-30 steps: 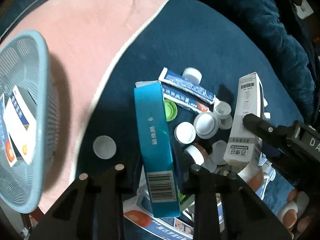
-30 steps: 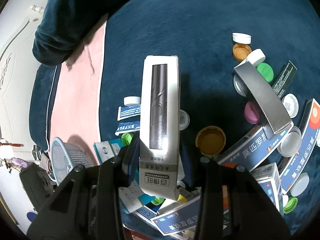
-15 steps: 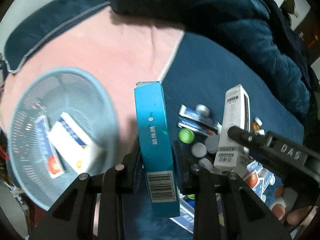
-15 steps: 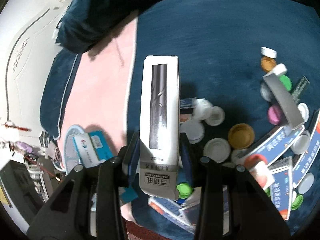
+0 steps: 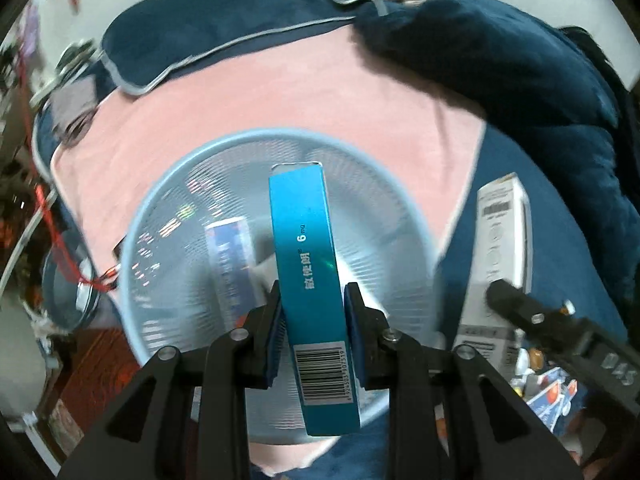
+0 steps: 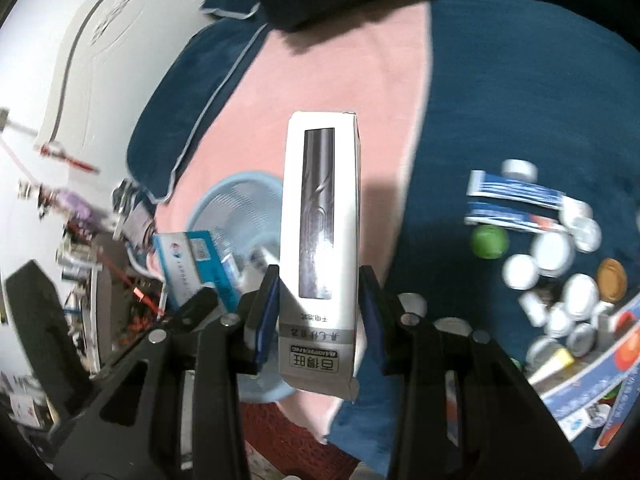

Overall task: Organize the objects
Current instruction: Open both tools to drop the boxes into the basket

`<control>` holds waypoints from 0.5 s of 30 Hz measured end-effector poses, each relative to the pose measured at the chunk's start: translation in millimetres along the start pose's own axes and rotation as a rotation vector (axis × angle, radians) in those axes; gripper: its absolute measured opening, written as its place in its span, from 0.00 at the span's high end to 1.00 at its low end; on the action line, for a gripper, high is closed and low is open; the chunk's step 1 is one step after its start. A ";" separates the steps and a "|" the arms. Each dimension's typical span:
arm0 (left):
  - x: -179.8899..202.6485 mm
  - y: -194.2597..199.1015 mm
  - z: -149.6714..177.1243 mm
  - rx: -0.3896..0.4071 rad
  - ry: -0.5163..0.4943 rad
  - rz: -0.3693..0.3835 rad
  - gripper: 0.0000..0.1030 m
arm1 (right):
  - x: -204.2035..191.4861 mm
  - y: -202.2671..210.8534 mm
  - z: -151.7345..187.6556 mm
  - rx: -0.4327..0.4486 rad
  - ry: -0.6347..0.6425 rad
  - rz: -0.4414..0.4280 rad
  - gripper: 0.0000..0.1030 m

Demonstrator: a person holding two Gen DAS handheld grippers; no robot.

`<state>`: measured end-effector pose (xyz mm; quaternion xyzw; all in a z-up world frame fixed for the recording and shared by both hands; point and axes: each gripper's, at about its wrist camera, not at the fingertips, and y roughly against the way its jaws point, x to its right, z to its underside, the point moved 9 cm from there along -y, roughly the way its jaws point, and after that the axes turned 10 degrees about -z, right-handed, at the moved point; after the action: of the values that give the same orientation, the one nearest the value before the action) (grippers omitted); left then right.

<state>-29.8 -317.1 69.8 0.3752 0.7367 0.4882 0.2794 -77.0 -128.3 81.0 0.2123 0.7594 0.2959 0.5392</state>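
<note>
- The left hand-held gripper (image 5: 313, 334) is clamped on a teal box (image 5: 310, 280), its blue pads pressing the box's two broad sides near the barcode end.
- The teal box stands out lengthwise along the fingers and hangs over the open mouth of a pale blue mesh basket (image 5: 168, 184).
- The basket sits on a pink blanket (image 5: 280, 92) on a bed; inside it lies a blue-and-white box (image 5: 230, 248), blurred, with something white beside it.
- The right hand-held gripper (image 6: 319, 312) is closed on a white box (image 6: 320, 240) with a long clear window showing a silvery item; the pads grip its sides near the printed end.
- In the left wrist view that white box (image 5: 500, 248) shows at the right, over the edge where pink blanket meets dark blue cover (image 5: 540, 208), beside the basket and not above it.
- In the right wrist view the basket (image 6: 240, 196) lies behind and left of the white box, with the teal box (image 6: 188, 264) seen at its left side.
- On the blue cover to the right lie two blue-and-white tubes (image 6: 516, 200), a green cap (image 6: 489, 241), an orange cap (image 6: 611, 280) and a cluster of white caps (image 6: 552, 268), close together and partly touching.
- More cartons (image 6: 600, 384) crowd the lower right edge.
- A dark blue pillow (image 6: 188, 120) with pale piping lies beyond the pink blanket.
</note>
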 end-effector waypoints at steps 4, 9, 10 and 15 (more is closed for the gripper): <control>-31.6 -27.9 6.0 -0.058 0.046 0.003 0.72 | -20.9 -28.7 4.4 -0.053 0.043 -0.022 0.62; -62.2 -47.4 10.4 -0.084 0.053 -0.071 0.60 | -43.8 -67.6 15.6 -0.179 0.157 -0.040 0.59; -69.5 -46.9 10.0 -0.069 0.051 -0.121 0.51 | -41.0 -69.6 14.0 -0.167 0.193 0.026 0.58; -90.1 -38.9 6.6 -0.021 0.081 -0.187 0.40 | -28.9 -58.0 5.5 -0.093 0.202 0.090 0.21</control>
<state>15.1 -397.5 35.3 0.2817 0.7740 0.4826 0.2978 -62.5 -188.2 60.3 0.1903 0.7849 0.3746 0.4554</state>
